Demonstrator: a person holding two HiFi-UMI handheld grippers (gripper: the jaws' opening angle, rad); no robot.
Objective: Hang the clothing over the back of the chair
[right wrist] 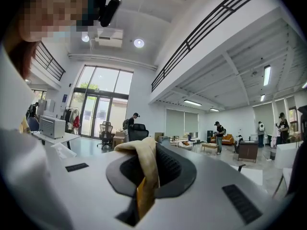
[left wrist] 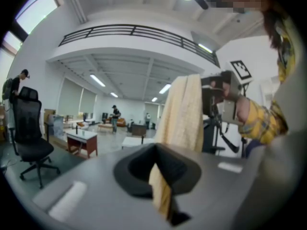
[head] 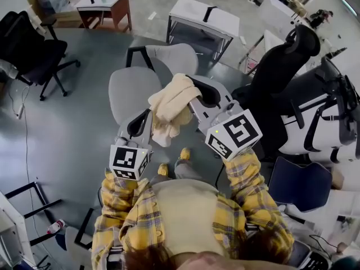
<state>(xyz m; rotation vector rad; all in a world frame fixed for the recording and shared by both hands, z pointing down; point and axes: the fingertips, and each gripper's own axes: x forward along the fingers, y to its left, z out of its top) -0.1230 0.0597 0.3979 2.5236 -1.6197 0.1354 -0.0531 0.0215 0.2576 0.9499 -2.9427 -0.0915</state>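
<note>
A pale yellow garment [head: 171, 108] hangs bunched between my two grippers, held up above a grey office chair [head: 135, 86]. My left gripper [head: 151, 116] is shut on the lower left part of the cloth. In the left gripper view the yellow garment [left wrist: 182, 114] rises from between the jaws and drapes upward. My right gripper [head: 194, 97] is shut on the garment's upper part. The right gripper view has a fold of the garment [right wrist: 144, 164] pinched between the jaws. The chair's backrest [head: 174, 58] lies just beyond the cloth.
A black office chair [head: 284, 61] stands close on the right, another black chair [head: 34, 52] at far left. A wooden desk [head: 104, 4] and a white table [head: 205, 17] stand farther back. A blue seat [head: 301, 184] is near my right elbow.
</note>
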